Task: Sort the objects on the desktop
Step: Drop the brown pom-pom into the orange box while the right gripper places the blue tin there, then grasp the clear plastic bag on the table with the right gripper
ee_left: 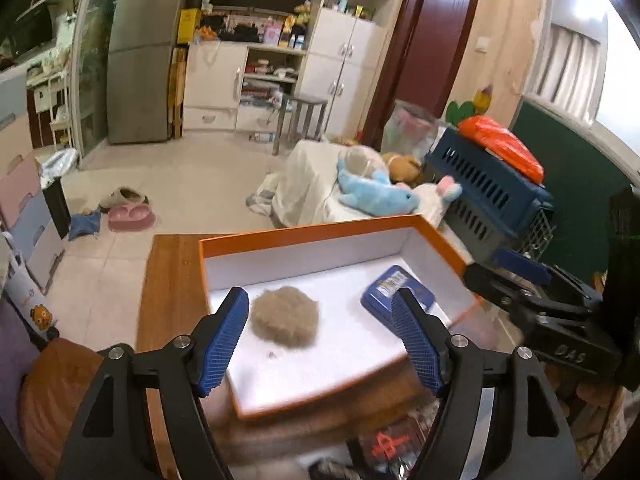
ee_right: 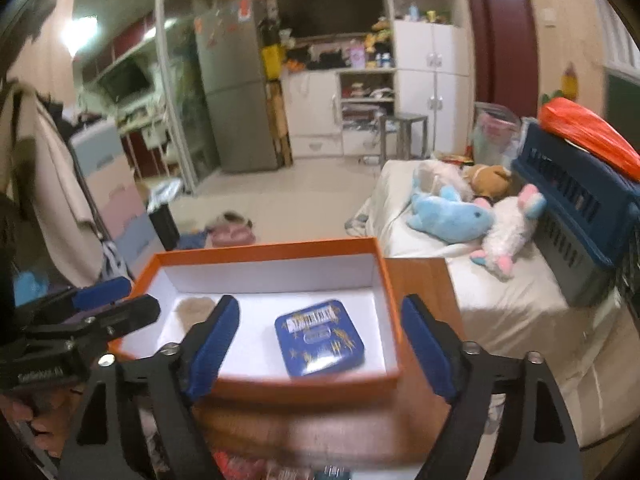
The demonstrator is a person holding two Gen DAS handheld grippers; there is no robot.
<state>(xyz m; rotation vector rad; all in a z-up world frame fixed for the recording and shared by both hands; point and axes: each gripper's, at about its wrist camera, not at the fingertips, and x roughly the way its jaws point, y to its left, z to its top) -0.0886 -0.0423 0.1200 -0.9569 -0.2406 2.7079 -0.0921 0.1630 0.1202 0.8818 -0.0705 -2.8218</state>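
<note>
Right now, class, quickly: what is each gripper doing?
Left gripper: open, holding nothing.
Right gripper: open, holding nothing.

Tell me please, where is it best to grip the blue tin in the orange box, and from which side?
Probably from above, pads on two opposite side edges. The blue tin lies flat on the floor of the orange box, so its faces offer no purchase. Its right edge sits near the box wall, leaving little finger room there.

Box (ee_right: 394, 312): I see it on the table (ee_right: 424, 280).
Inside: fur ball (ee_left: 285, 316) left, tin (ee_right: 319, 336) right, apart.
Bed (ee_right: 512, 308): right of table.
</note>
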